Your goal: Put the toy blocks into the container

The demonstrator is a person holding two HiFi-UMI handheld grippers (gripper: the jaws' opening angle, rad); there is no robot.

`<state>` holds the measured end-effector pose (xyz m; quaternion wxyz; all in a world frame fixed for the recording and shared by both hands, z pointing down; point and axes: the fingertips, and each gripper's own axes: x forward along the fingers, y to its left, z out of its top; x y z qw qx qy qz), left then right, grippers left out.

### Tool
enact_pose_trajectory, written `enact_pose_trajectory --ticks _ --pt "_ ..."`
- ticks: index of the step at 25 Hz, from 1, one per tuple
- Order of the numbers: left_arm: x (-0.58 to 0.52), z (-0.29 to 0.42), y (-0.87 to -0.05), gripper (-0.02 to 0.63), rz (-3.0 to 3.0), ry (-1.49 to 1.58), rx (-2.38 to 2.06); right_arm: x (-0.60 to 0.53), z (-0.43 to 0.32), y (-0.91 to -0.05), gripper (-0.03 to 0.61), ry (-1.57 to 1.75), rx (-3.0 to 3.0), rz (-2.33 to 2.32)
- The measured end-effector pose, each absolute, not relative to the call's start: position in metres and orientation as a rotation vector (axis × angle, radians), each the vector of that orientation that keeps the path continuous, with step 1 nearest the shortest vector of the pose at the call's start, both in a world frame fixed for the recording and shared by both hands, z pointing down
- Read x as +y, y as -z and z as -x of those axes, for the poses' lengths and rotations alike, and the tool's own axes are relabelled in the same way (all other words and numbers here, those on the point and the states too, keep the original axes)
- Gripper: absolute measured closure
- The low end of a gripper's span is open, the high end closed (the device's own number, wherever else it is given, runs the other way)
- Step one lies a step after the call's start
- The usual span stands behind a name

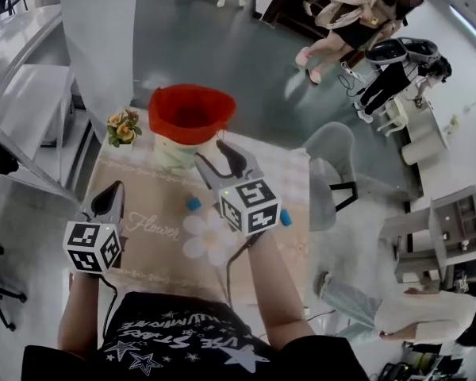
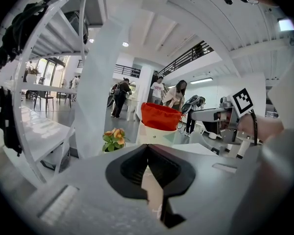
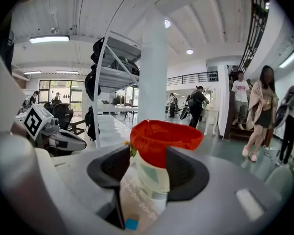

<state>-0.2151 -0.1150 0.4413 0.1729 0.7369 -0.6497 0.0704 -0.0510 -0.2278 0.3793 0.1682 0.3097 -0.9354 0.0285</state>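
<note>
A pale container with a red liner (image 1: 189, 116) stands at the far end of the beige tablecloth (image 1: 155, 205). It shows again in the left gripper view (image 2: 159, 124) and fills the gap ahead in the right gripper view (image 3: 159, 146). Two small blue blocks lie on the cloth, one (image 1: 193, 204) just left of my right gripper's cube and one (image 1: 285, 217) at its right. My right gripper (image 1: 222, 163) hovers just short of the container, jaws apart with nothing between them; a blue block (image 3: 131, 224) shows low beneath them. My left gripper (image 1: 111, 199) sits at the cloth's left edge, its tips together and holding nothing.
A small pot of orange flowers (image 1: 123, 127) stands left of the container. A white pillar (image 1: 103, 30) rises behind the table's left end, and a grey chair (image 1: 329, 165) sits at its right side. People walk and sit further off on the floor.
</note>
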Motion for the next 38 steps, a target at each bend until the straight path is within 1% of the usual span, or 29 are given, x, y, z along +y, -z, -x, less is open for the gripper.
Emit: enact_pose_trajectory --ticks 10,11,12,15,17,19,25,34,38 --pt "-0.096 0.212 -0.467 0.604 -2.040 -0.263 -1.825 -0.202 0.033 -0.461 0.351 -0.238 -2.528 -0.885" --pt "-0.094 0.212 -0.468 0.604 -2.034 -0.267 -1.823 -0.200 0.032 -0.471 0.348 -0.258 -2.508 -0.879" --pt "-0.093 0.213 -0.470 0.604 -2.029 -0.271 -1.822 -0.198 0.032 -0.481 0.324 -0.276 -2.487 -0.872" --pt "-0.091 0.213 -0.477 0.604 -2.017 -0.282 -1.815 -0.190 0.029 -0.515 0.322 -0.320 -2.415 -0.848" --pt "-0.090 0.212 -0.481 0.604 -2.011 -0.289 -1.810 -0.184 0.027 -0.539 0.301 -0.367 -2.363 -0.830" --pt "-0.089 0.213 -0.486 0.604 -2.003 -0.298 -1.807 -0.178 0.026 -0.560 0.295 -0.420 -2.323 -0.819" --pt "-0.085 0.211 -0.501 0.604 -1.977 -0.328 -1.780 -0.168 0.027 -0.602 0.295 -0.453 -2.229 -0.799" --pt "-0.076 0.213 -0.513 0.604 -1.940 -0.347 -1.771 -0.165 0.035 -0.630 0.296 -0.458 -2.159 -0.771" --pt "-0.074 0.215 -0.513 0.604 -1.930 -0.352 -1.777 -0.166 0.038 -0.637 0.323 -0.465 -2.163 -0.775"
